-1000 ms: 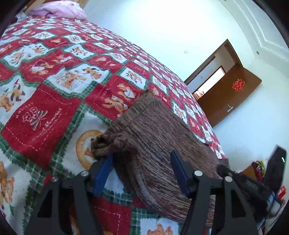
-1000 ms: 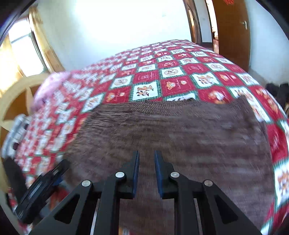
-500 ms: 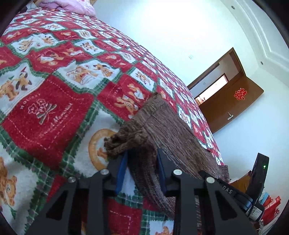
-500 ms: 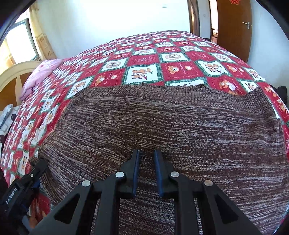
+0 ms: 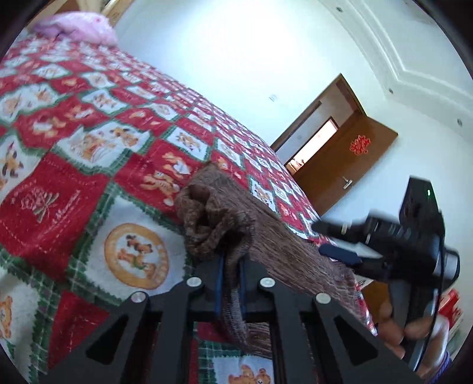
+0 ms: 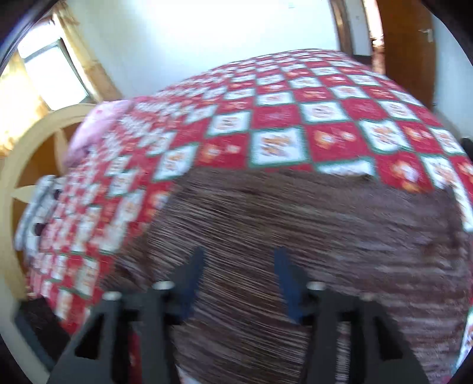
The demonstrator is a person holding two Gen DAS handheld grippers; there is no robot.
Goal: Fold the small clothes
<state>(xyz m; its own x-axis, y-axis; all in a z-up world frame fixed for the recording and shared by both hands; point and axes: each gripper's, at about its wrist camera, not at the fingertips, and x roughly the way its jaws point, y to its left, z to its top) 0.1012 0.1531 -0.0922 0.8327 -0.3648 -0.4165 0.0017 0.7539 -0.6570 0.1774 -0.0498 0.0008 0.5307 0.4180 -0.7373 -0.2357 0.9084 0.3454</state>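
at the lower centre the left gripper (image 5: 230,283) has just clamped the bunched corner of the brown sweater (image 6: 295,236) on the quilt (image 5: 74,183), while the right gripper (image 6: 239,283) has sprung apart, so a fold likely begins.

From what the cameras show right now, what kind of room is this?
Most likely a bedroom in a home. A bed with a red and green patchwork quilt fills the view, a pink pillow lies at its head, and a wooden door stands open behind.
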